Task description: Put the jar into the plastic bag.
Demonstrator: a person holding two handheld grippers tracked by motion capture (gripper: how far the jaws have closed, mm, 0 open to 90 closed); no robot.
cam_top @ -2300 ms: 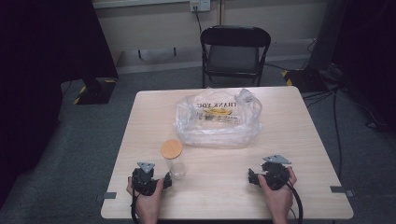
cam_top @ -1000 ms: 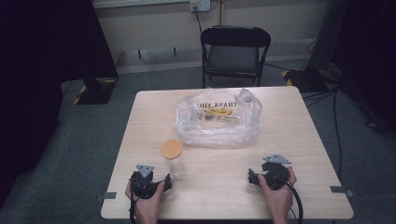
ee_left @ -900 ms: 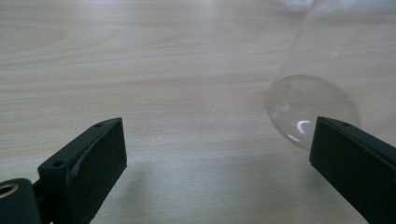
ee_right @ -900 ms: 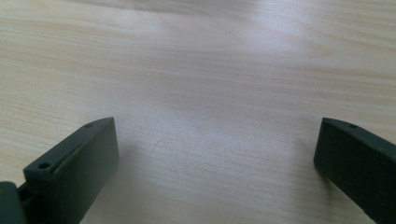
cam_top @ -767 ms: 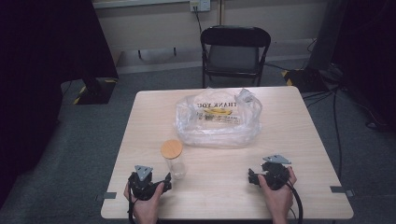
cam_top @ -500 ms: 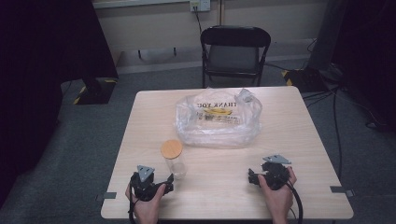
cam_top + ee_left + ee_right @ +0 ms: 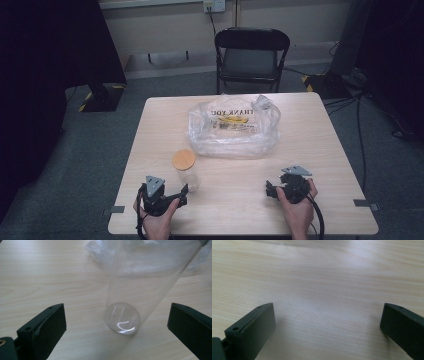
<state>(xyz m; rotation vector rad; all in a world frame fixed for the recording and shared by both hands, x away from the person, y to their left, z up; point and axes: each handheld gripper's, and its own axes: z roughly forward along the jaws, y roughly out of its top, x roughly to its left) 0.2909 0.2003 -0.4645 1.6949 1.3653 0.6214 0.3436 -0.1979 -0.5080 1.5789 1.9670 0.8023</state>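
Glass jar (image 7: 186,172), bamboo-lidded, is standing upright near the table's (image 7: 320,150) near-left edge. Left hand-held gripper (image 7: 176,198), jaws spread wide, has been edging toward the jar and is now framing its base (image 7: 122,318) without touching: likely a grasp approaching. Right hand-held gripper (image 7: 271,189), spread, is resting over bare wood. Plastic bag (image 7: 234,127) is lying mid-table, beyond.

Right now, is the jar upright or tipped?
Upright: the jar stands on its base on the table, lid on top.

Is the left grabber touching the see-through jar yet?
Apart. In the left gripper view, the jar stands between the wide-open jaws of the left gripper, with bare table showing on both sides.
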